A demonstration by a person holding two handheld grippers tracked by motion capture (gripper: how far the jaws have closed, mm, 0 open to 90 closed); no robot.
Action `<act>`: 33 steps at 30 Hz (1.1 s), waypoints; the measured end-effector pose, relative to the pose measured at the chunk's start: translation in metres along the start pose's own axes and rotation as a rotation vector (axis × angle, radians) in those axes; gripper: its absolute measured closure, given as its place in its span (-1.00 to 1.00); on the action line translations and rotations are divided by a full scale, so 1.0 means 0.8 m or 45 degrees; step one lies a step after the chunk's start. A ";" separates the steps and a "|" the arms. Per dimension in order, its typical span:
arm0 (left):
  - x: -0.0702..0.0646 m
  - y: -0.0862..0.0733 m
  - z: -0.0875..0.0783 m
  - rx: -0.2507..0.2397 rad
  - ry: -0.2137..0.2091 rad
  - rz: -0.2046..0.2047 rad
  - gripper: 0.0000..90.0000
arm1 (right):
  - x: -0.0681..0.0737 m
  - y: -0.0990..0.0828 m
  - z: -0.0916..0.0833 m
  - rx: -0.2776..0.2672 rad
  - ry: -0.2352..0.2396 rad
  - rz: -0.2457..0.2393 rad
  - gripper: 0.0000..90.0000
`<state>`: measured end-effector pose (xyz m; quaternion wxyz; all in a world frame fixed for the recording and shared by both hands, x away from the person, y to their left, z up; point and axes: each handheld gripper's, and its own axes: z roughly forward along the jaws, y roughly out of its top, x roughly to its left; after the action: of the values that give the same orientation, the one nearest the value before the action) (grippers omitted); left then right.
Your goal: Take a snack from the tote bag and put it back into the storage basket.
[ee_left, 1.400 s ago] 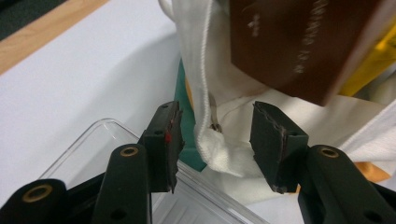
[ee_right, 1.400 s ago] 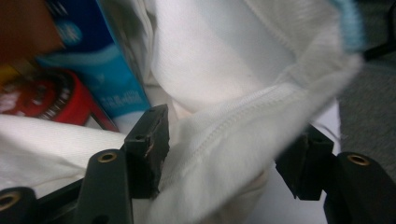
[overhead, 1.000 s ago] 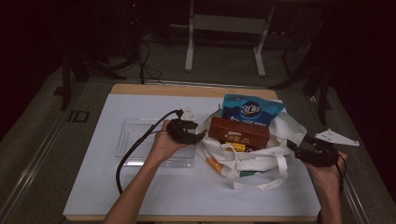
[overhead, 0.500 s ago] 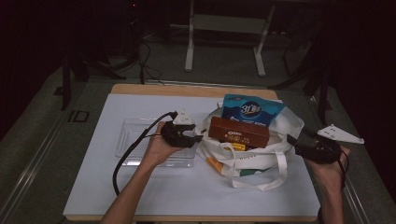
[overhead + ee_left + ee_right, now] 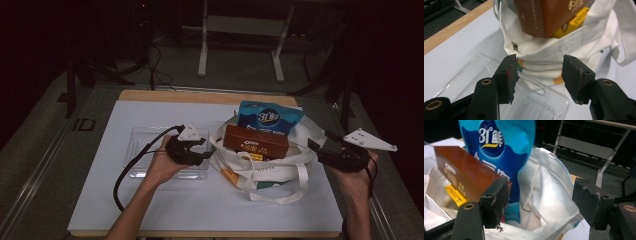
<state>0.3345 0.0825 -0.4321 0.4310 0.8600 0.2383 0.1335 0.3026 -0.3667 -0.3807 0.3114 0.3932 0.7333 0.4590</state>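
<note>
A white tote bag (image 5: pixel 260 172) stands on the white table mat, and its mouth is wide. A brown box (image 5: pixel 255 141), a blue pouch (image 5: pixel 269 118) and a yellow box (image 5: pixel 574 21) stick out of it. My left gripper (image 5: pixel 205 150) hovers at the bag's left side, above the right end of a clear plastic tray (image 5: pixel 142 150). Its jaws are open with nothing between them (image 5: pixel 539 62). My right gripper (image 5: pixel 315 147) is raised at the bag's right rim, open (image 5: pixel 541 185). The bag's white cloth (image 5: pixel 544 195) and the blue pouch (image 5: pixel 499 145) lie beyond its jaws.
The bag's long straps (image 5: pixel 295 187) trail over the mat toward the front. The left gripper's black cable (image 5: pixel 120 180) loops over the tray and mat. A wooden table edge (image 5: pixel 175 95) runs along the back, with metal stand legs (image 5: pixel 202 50) on the floor beyond.
My left gripper has drawn a little to the left, away from the bag and over the tray. My right gripper has risen beside the bag's right rim.
</note>
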 end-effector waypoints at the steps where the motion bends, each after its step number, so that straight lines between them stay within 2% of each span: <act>1: -0.001 -0.001 -0.001 0.001 -0.001 0.008 0.03 | 0.002 0.002 0.002 0.016 0.022 -0.018 -0.33; 6: -0.008 -0.008 -0.008 -0.009 -0.007 0.018 0.04 | 0.008 0.005 0.016 0.090 0.092 -0.072 -0.29; 7: -0.008 -0.011 -0.010 -0.015 -0.011 0.008 0.04 | 0.008 0.006 0.017 0.095 0.101 -0.078 -0.29; 11: -0.013 -0.019 -0.015 -0.003 0.002 0.031 0.04 | 0.010 0.007 0.026 0.117 0.143 -0.097 -0.25; 15: -0.020 -0.027 -0.023 0.002 0.001 0.031 0.04 | 0.013 0.008 0.032 0.136 0.174 -0.116 -0.23; 21: -0.038 -0.041 -0.035 -0.005 -0.010 0.043 0.03 | 0.017 0.010 0.038 0.168 0.215 -0.156 -0.23; 33: -0.051 -0.076 -0.041 -0.002 -0.034 0.000 0.03 | 0.025 0.013 0.054 0.238 0.312 -0.222 -0.29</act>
<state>0.2678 0.1146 -0.4626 0.4347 0.8614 0.2326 0.1221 0.3309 -0.3284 -0.3894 0.2203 0.2966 0.8366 0.4046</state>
